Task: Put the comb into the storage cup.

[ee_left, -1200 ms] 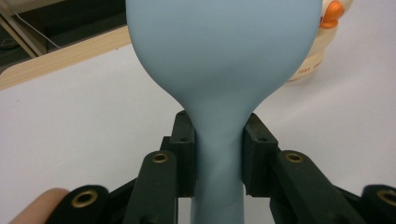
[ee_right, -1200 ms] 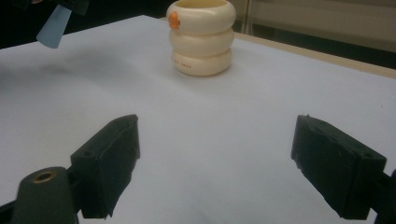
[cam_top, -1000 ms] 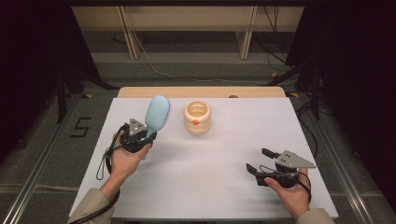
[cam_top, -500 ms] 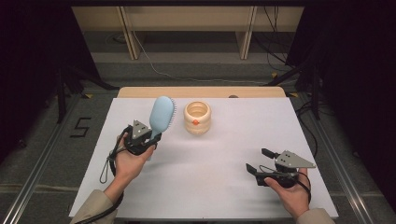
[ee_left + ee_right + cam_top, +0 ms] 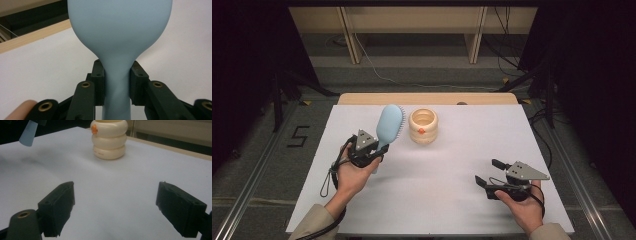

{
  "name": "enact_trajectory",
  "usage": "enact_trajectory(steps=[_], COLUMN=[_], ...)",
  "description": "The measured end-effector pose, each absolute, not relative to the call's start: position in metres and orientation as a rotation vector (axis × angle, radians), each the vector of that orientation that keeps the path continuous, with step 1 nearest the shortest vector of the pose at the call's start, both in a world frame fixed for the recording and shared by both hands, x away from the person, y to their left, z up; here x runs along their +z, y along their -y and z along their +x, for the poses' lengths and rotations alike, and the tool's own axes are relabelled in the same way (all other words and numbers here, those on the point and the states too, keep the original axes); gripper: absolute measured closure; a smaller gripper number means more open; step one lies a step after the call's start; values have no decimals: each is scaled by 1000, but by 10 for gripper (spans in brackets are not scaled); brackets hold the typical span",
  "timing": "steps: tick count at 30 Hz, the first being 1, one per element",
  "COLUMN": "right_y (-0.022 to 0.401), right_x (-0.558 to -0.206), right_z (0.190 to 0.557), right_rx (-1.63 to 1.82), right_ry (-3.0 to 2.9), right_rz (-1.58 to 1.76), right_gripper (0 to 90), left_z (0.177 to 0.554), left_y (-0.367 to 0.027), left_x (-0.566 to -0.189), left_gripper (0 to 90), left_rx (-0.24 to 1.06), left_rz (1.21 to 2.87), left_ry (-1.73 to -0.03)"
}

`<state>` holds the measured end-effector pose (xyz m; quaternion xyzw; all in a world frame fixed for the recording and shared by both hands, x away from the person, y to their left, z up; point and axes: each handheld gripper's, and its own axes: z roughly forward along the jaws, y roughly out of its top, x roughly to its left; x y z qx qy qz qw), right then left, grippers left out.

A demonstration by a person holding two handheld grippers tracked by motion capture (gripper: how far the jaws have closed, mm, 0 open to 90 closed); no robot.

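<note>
We see the left gripper (image 5: 373, 151) clamping the blue hairbrush (image 5: 389, 125) handle at frame centre-left, while the right gripper (image 5: 492, 175), lower right, holds its jaws wide apart.

The right gripper (image 5: 116, 207) is hovering low over the white table (image 5: 120, 182) with its two black jaws standing wide apart and only bare tabletop lying between them. Farther off, a cream ringed container (image 5: 108, 140) with a small orange spot near its rim is standing upright on the table, well apart from the jaws. At the top left corner, the end of a light blue brush handle (image 5: 28, 133) is hanging above the table, its upper part running out past the frame edge.
</note>
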<state>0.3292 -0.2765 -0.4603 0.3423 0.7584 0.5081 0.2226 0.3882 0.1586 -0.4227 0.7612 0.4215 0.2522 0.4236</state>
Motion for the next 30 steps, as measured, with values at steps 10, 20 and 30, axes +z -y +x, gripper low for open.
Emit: enact_trajectory(steps=[10, 20, 30], right_y=[276, 276, 276], right_x=[-460, -461, -460], right_z=[329, 330, 330], right_rx=[1403, 1406, 1404], right_ry=[-2096, -2099, -2100], right_rz=[942, 944, 944], right_gripper=[162, 162, 163], left_z=[385, 382, 379], left_y=[-151, -145, -138], left_x=[-423, -422, -423], left_gripper=[699, 699, 699], left_rx=[617, 619, 608], left_rz=[1908, 1902, 1912], left_ry=[-1030, -1012, -995])
